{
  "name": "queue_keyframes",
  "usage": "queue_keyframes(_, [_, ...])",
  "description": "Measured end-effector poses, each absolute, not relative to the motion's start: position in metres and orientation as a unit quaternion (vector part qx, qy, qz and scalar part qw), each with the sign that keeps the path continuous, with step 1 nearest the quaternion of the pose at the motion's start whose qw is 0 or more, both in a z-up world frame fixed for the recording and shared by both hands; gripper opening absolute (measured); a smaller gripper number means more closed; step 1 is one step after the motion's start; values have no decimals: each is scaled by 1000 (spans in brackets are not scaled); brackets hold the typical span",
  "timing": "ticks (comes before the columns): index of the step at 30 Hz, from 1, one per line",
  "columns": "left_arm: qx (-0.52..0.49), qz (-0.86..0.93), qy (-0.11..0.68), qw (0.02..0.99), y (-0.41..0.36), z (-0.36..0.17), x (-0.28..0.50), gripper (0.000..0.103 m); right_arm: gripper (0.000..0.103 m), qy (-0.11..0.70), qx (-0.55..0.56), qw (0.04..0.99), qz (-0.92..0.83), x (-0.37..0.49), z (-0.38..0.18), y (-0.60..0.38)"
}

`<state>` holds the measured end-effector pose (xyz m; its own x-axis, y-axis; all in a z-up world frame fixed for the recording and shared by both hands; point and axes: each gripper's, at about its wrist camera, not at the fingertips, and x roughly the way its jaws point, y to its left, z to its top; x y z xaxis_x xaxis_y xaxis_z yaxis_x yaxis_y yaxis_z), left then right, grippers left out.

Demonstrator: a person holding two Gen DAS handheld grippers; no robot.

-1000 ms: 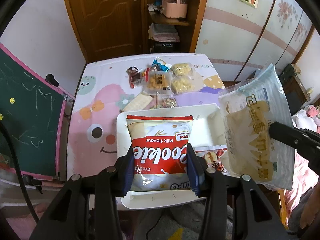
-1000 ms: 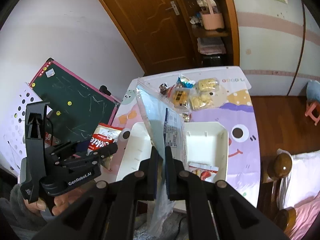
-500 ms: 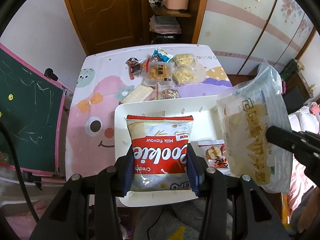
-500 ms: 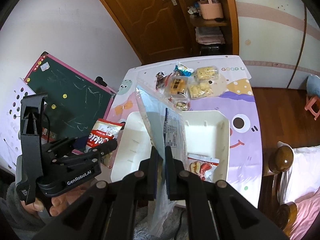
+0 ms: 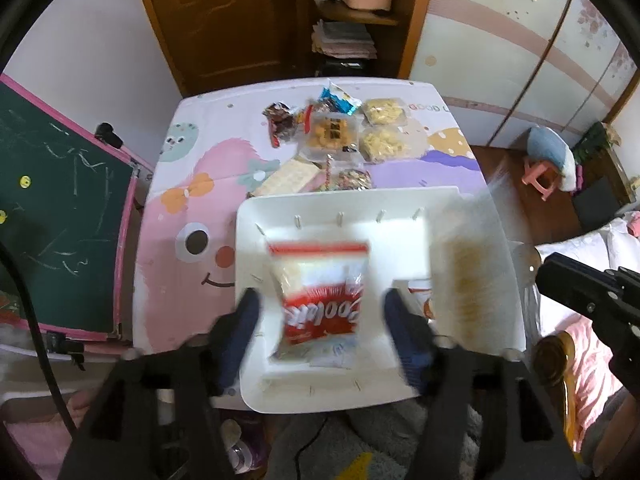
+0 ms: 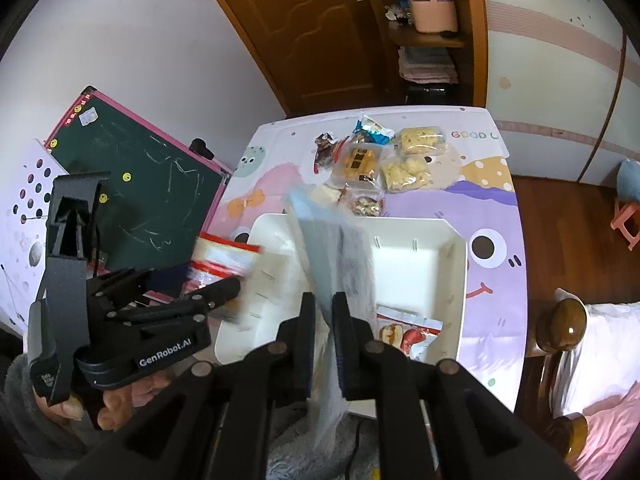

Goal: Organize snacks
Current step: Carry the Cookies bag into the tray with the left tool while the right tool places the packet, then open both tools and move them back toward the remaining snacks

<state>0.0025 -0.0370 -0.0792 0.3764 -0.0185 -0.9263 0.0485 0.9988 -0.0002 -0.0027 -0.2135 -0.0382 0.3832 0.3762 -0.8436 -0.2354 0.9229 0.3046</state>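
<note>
A white bin (image 5: 340, 202) (image 6: 420, 225) stands on the near part of the table. My left gripper (image 5: 320, 300) (image 6: 208, 288) is over its left half with its jaws opening. The red and white cookie bag (image 5: 320, 292) (image 6: 224, 256) is blurred between the fingers, clear of both pads. My right gripper (image 6: 324, 300) (image 5: 560, 276) is over the bin's middle, and its jaws are opening a little. The clear bag of pale biscuits (image 6: 336, 248) (image 5: 460, 280) stands blurred between its pads, sliding down. A small red packet (image 6: 404, 332) lies in the bin's near right corner.
Several loose snack packets (image 5: 332, 136) (image 6: 376, 160) lie on the cartoon tablecloth beyond the bin. A green chalkboard (image 5: 52, 208) leans at the table's left side. A wooden bedpost (image 6: 560, 328) and bedding are close on the right. A door and shelves stand behind the table.
The left jaws have spread and let go of the cookie bag, which drops toward the bin. The clear bag has sunk lower between the right pads.
</note>
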Motion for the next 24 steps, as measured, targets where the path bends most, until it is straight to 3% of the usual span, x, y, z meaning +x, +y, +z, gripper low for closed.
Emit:
queue_keyframes(1, [14,-15,553,833,-37,-77,2,82,14,521,64,831,184,-3,-37,-213])
queue_keyframes(3, [13,-8,547,837,-36,-74,1,89,33,516,60,835,184,-3,-34,-211])
queue_keyframes(5, [10,-9,546,838,-36,-73,1,89,42,512,57,837,183,-5,-33,-210])
queue_keyframes(24, [15,-22,545,838,-44,-70,-1,89,43,523,64,832,174,-8,-37,-215])
